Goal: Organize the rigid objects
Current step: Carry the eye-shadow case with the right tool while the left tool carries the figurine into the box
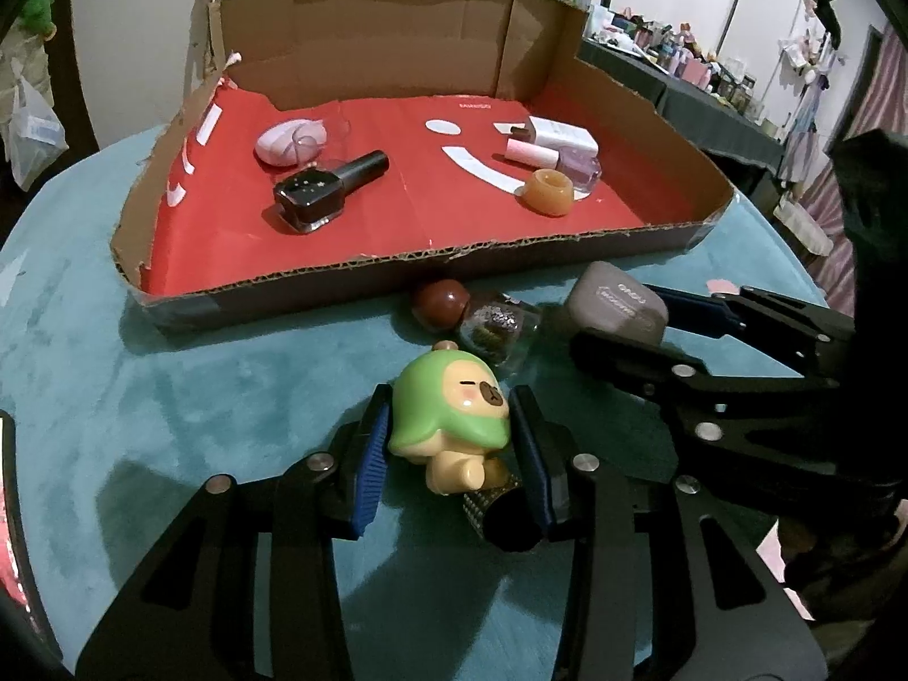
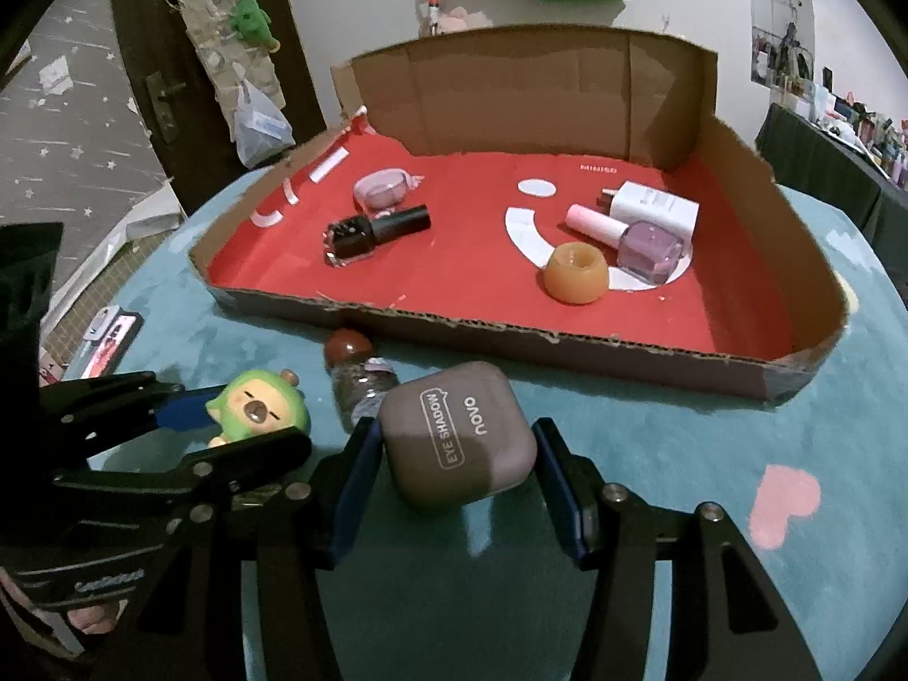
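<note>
The left gripper (image 1: pixel 451 454) brackets the green-hooded figurine (image 1: pixel 448 417), its jaws near the toy's sides though contact is unclear; the right gripper (image 2: pixel 454 482) likewise straddles the eye shadow case (image 2: pixel 457 431), gaps visible at both pads, likely lining up for a pick. Both items and a brown-capped bottle (image 2: pixel 360 377) lie on the teal cloth (image 2: pixel 652 431) just outside the cardboard tray (image 2: pixel 567 335), where sorted cosmetics already rest
</note>
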Available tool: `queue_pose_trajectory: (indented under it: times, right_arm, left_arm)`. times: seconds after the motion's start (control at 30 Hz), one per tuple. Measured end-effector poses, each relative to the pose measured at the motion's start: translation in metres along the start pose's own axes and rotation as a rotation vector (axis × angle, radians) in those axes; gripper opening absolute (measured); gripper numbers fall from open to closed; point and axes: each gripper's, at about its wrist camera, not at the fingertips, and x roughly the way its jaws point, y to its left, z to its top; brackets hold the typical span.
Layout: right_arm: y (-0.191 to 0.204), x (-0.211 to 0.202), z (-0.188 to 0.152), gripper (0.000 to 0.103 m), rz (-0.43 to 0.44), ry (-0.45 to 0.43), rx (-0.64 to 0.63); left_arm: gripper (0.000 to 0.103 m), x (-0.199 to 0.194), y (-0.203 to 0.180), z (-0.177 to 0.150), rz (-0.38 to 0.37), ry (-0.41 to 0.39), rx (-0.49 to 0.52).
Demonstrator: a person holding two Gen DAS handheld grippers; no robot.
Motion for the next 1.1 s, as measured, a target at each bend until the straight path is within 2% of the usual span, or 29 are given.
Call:
queue_pose_trajectory:
  times: [0.4, 1.1]
  right_arm:
    - [0.008, -0.035, 0.001, 0.057, 0.025, -0.063, 0.007]
    - [0.016, -0.059, 0.008, 0.057, 0.053, -0.111, 0.011]
  left_arm:
    - [0.038, -0.02, -0.002, -0.002, 0.011, -0.038, 0.001]
    - [0.038, -0.046, -0.004, 0.001, 0.007, -0.096, 0.005]
